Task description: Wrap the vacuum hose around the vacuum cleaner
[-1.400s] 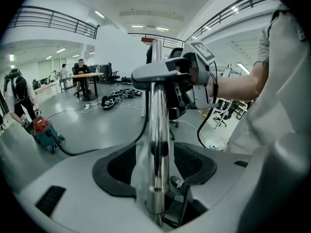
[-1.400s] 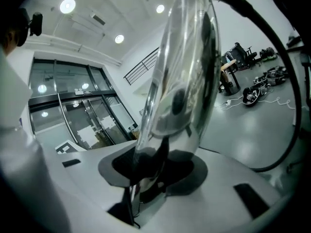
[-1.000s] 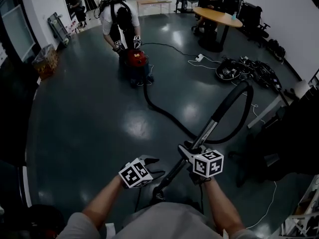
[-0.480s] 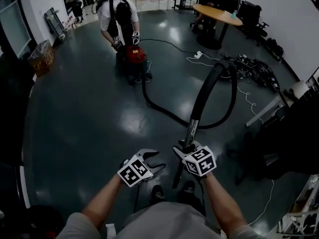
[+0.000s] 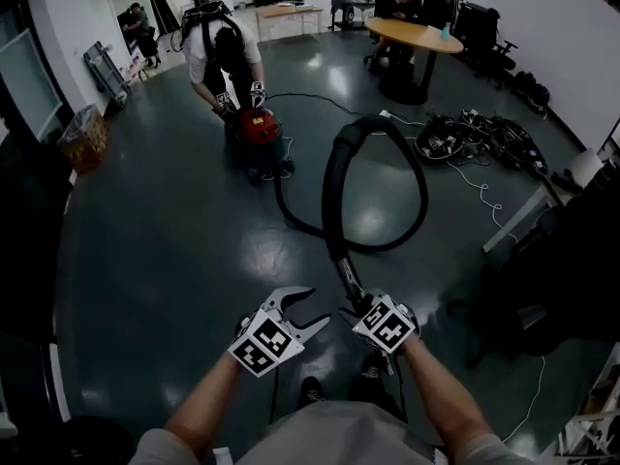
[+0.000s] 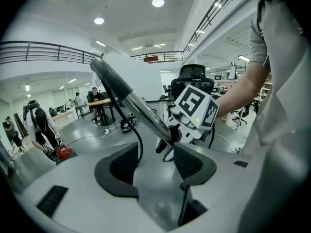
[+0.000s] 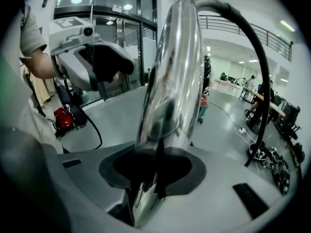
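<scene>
My right gripper (image 5: pixel 356 308) is shut on the chrome wand (image 5: pixel 346 274) of the vacuum hose; in the right gripper view the tube (image 7: pixel 167 96) fills the gap between the pads. From the wand the black hose (image 5: pixel 334 177) arches up, loops round to the right and runs back along the floor to the red vacuum cleaner (image 5: pixel 257 124) at the far middle. My left gripper (image 5: pixel 308 308) hangs open just left of the wand, nothing between its pads (image 6: pixel 116 169). In the left gripper view the wand (image 6: pixel 141 113) crosses beyond the jaws.
Another person (image 5: pixel 221 42) with grippers bends over the vacuum cleaner. A round table (image 5: pixel 418 32) with seated people stands at the far right, a pile of cables (image 5: pixel 475 129) beside it. A box (image 5: pixel 85 124) sits at the left wall, dark chairs (image 5: pixel 552 279) at my right.
The wand has swung from leaning right to nearly upright, lifting the hose loop higher and to the left. My left gripper has risen closer to the wand, still open.
</scene>
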Available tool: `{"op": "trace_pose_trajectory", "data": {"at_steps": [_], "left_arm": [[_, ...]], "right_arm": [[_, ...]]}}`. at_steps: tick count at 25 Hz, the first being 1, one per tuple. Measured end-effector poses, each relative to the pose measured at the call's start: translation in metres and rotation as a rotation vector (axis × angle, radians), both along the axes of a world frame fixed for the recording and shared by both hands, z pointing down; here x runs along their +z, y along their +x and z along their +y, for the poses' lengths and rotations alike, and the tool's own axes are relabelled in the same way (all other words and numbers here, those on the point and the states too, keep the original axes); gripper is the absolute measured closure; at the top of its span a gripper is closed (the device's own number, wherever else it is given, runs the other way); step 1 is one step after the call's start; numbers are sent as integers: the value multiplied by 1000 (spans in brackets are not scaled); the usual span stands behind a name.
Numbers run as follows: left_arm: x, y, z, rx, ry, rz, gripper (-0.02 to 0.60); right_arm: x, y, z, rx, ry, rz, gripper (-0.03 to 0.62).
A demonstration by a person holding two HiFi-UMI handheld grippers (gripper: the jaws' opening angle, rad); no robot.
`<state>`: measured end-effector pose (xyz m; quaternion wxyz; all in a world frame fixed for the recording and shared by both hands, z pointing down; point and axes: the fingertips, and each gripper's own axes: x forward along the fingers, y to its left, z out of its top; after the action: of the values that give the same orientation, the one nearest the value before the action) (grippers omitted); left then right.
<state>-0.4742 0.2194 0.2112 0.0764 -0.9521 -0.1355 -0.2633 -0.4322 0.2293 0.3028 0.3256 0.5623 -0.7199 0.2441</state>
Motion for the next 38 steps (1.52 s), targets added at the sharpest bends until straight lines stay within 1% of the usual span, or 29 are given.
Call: {"op": "trace_pose_trajectory", "data": {"at_steps": [5, 8, 11, 14, 16, 18, 20, 23, 25, 27, 28, 30, 32, 35, 38], "left_arm": [[-17, 31, 10, -12, 55, 12, 347], [-24, 48, 18, 10, 108, -7, 348], [-24, 69, 29, 54, 149, -37, 348], [-25, 95, 48, 99, 154, -63, 348], [-31, 116, 66, 156, 158, -77, 348], [-33, 139, 83, 233, 209, -102, 348], [-26, 159, 97, 321, 277, -167, 348], [-2, 177, 117, 454, 343, -328, 348], [17, 186, 124, 512, 400, -423, 348], [38, 193, 128, 550, 464, -502, 348], [49, 195, 129, 564, 482, -537, 348], [68, 199, 133, 582, 474, -595, 348], [80, 200, 137, 589, 432, -637, 348], [96, 199, 142, 584, 365, -674, 348], [116, 191, 139, 590, 324, -709, 348]], "right_arm": [[19, 29, 25, -121, -70, 73, 462], [30, 46, 41, -174, -121, 92, 464], [37, 66, 54, -222, -161, 97, 465], [43, 86, 69, -275, -201, 108, 465], [45, 100, 77, -312, -220, 122, 465], [44, 112, 84, -351, -235, 130, 467], [44, 121, 93, -386, -254, 131, 467], [42, 135, 105, -431, -279, 153, 467], [42, 143, 112, -454, -291, 175, 469], [43, 150, 120, -474, -298, 192, 473], [43, 152, 124, -483, -298, 196, 474], [43, 155, 129, -499, -293, 202, 479], [42, 157, 131, -512, -288, 208, 482], [39, 161, 132, -525, -285, 208, 488], [36, 162, 130, -535, -293, 204, 494]]}}
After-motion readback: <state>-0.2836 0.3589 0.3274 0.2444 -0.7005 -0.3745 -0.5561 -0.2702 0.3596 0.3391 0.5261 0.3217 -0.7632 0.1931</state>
